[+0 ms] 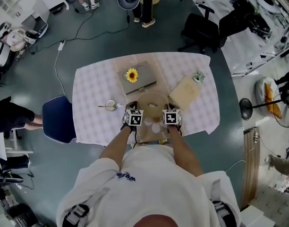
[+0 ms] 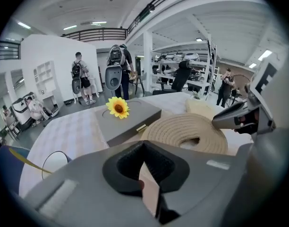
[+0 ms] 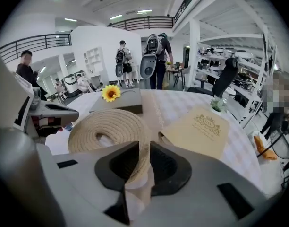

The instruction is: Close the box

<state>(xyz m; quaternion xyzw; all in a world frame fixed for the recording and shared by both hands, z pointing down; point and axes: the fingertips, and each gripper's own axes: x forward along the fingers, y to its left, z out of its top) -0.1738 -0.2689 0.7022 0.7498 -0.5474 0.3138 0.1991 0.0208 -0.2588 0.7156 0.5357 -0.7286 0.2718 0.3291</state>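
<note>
We've got left tongs [image 2: 146, 176] & right tongs [image 3: 137, 168] both clamped on the lid edge of the tan box [image 1: 153, 104] at 6 o'clock on the counter [image 1: 92, 103], so we're mid-close, and next we'd prob. swing it over & down evenly.

The head view looks from high above the person, steeply down. The whole desk [image 1: 88, 93] lies mid-frame with floor all round, and the person's shoulders are at the bottom edge. The left gripper [image 1: 133, 117] view sits low at the desk's near edge and faces across it. Its own fingers [image 2: 125, 167] fill the foreground, closed on a tan flap [image 2: 149, 193], and the right gripper [image 1: 171, 117] shows at its right edge. The right gripper view sits just beside it and faces the same way. Its fingers pinch a tan flap too, with the left gripper at its left edge. All three views share the rope coil [image 1: 154, 103], the grey box [image 1: 140, 77] with its sunflower [image 1: 131, 75], and the card [image 1: 186, 91].
</note>
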